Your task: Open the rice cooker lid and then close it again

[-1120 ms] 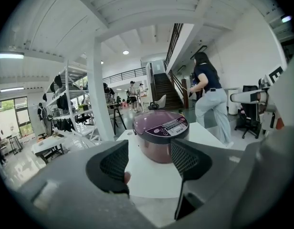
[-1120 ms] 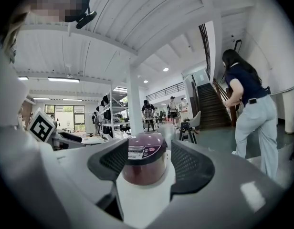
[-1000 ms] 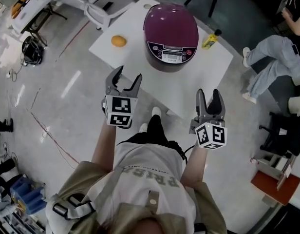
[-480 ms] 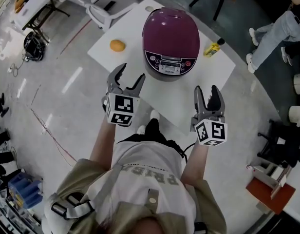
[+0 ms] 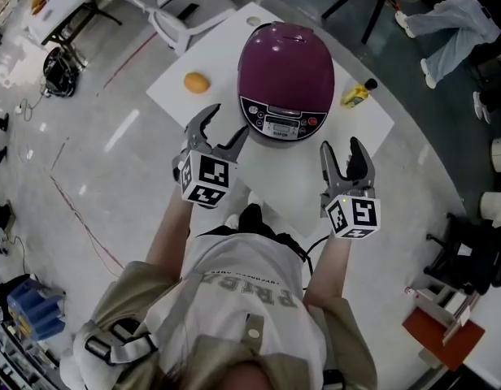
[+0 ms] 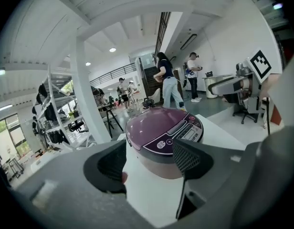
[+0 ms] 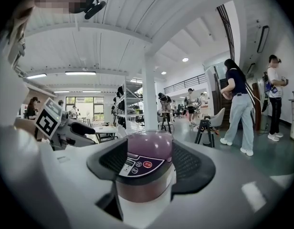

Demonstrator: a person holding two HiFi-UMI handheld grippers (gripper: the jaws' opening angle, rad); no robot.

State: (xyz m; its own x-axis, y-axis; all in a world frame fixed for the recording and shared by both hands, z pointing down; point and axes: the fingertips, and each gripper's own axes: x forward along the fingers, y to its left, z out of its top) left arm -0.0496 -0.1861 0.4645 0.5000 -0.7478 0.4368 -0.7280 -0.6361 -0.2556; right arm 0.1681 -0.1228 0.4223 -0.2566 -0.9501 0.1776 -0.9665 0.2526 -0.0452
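Purple rice cooker (image 5: pixel 285 75) ahead of left gripper (image 5: pixel 224 124) and right gripper (image 5: pixel 341 146), jaws apart

One white table (image 5: pixel 306 167) stands here, carrying one purple rice cooker (image 5: pixel 285 73), one orange (image 5: pixel 197 82) near its left corner and one yellow bottle (image 5: pixel 356 96) at its right edge. Two grippers in all: one left gripper (image 5: pixel 222 125), one right gripper (image 5: pixel 341 146).

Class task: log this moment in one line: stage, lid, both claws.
stage: before contact | rice cooker lid: closed | left claw: open, empty | right claw: open, empty | table: orange, yellow bottle
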